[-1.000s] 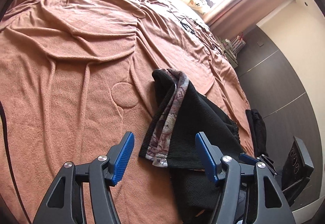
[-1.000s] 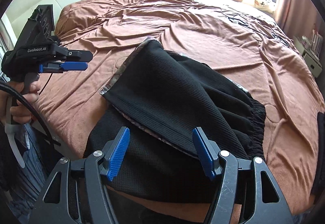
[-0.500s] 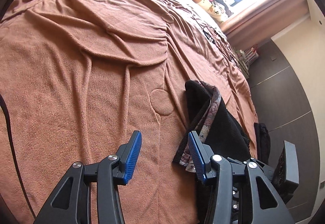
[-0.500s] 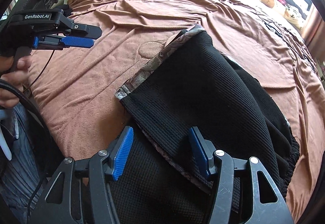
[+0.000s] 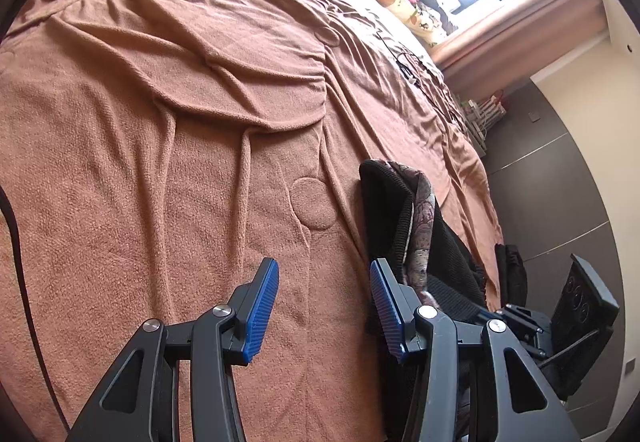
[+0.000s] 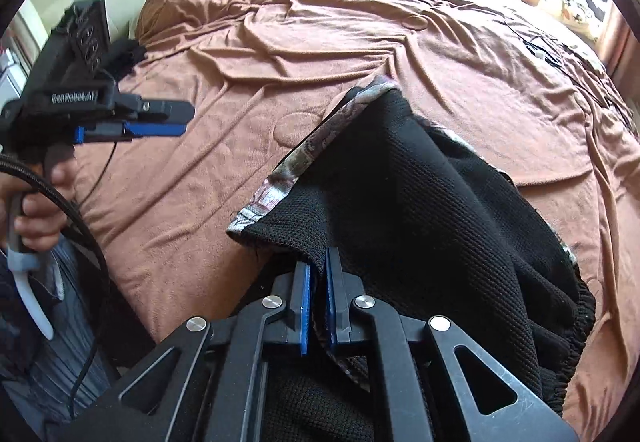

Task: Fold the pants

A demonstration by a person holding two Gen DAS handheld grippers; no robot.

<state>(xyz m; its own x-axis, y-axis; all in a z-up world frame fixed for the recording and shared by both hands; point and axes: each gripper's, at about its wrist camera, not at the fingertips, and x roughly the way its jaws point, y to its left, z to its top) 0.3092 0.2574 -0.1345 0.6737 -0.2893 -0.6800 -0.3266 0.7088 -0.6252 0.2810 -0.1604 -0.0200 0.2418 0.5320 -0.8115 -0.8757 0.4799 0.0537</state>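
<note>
Right gripper is clamped on the black pants' near edge on the brown blanket, apparently to fold them, while left gripper hovers beside them, jaws apart.

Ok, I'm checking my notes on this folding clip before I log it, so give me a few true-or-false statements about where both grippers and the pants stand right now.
1. The right gripper is shut on the pants. True.
2. The left gripper grips the patterned hem. False: it is open, over the brown blanket beside the pants.
3. The pants are white. False: black with a patterned border.
4. The pants lie on a brown blanket. True.
</note>
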